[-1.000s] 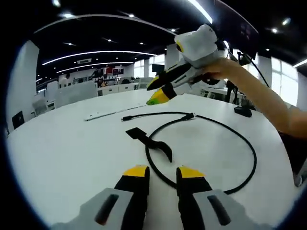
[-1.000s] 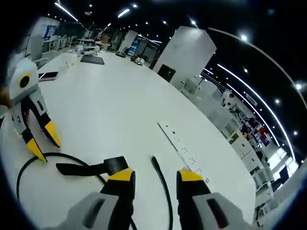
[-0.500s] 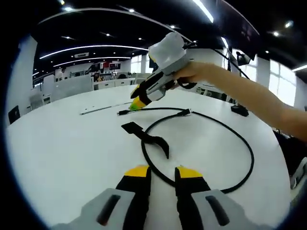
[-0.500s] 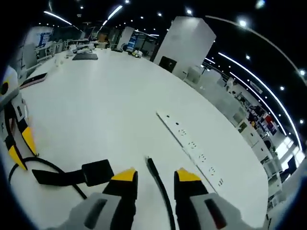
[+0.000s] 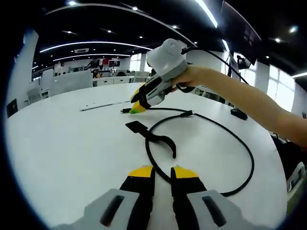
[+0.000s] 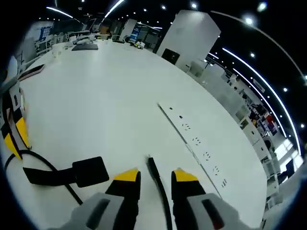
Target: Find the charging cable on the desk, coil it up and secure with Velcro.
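Just beyond the Velcro strap point(image 5: 148, 136) on the white desk point(image 5: 62, 143), the right gripper point(image 6: 156, 176) straddles the charging cable point(image 5: 211, 129)'s plug end with narrowly parted, empty jaws, seemingly to pinch it, while the left gripper point(image 5: 162, 172) hovers nearly closed, empty, over the cable's loop.

The desk point(image 5: 57, 143) is white, smooth and faintly glossy, catching soft ceiling light. On it the charging cable point(image 5: 242, 148) looks like matt black rubbery plastic, and the Velcro strap point(image 5: 144, 133) beside it like dull black cloth. The right tool point(image 5: 138, 106) has a light grey plastic shell with yellow tips.
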The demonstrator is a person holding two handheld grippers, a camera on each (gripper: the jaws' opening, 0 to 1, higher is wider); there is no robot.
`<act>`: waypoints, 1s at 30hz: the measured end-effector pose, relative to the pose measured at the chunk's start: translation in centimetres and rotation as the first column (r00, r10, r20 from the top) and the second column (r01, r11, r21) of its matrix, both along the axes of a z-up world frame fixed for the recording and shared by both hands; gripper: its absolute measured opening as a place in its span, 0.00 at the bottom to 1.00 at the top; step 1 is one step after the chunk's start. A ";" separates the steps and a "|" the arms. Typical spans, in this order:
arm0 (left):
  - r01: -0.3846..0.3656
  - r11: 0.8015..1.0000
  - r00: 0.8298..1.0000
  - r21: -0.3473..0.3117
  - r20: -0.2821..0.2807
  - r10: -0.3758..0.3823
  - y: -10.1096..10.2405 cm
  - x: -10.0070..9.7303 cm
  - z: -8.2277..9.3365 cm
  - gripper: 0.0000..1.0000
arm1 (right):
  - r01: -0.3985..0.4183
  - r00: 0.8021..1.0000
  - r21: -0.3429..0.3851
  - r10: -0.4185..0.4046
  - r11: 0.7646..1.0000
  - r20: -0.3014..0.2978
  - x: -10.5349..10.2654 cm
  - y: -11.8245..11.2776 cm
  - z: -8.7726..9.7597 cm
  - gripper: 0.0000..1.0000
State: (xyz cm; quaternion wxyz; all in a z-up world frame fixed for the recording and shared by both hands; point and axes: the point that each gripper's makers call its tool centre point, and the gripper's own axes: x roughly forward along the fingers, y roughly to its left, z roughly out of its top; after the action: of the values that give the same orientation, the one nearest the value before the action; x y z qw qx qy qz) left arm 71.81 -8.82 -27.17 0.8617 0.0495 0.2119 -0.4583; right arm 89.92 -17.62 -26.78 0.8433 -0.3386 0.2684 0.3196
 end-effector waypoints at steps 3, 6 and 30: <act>0.006 1.000 1.000 0.002 0.004 -0.006 0.0 -0.3 0.0 0.14 | 0.003 1.000 0.006 -0.003 1.000 -0.005 0.2 0.2 -0.3 0.27; 0.023 1.000 1.000 0.007 0.009 -0.023 -0.1 -0.5 0.0 0.14 | 0.005 1.000 0.037 -0.005 0.999 -0.015 0.5 0.4 -0.4 0.25; 0.046 0.999 0.999 -0.007 0.002 -0.046 0.1 -0.2 0.0 0.14 | 0.059 0.998 0.058 -0.057 0.997 -0.031 -0.3 -1.1 -0.2 0.09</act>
State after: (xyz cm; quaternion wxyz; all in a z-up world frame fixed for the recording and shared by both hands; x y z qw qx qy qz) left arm 71.66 -8.72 -27.19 0.8514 0.0514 0.2084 -0.4786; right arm 89.60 -18.70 -27.00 0.8578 -0.3010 0.2809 0.3077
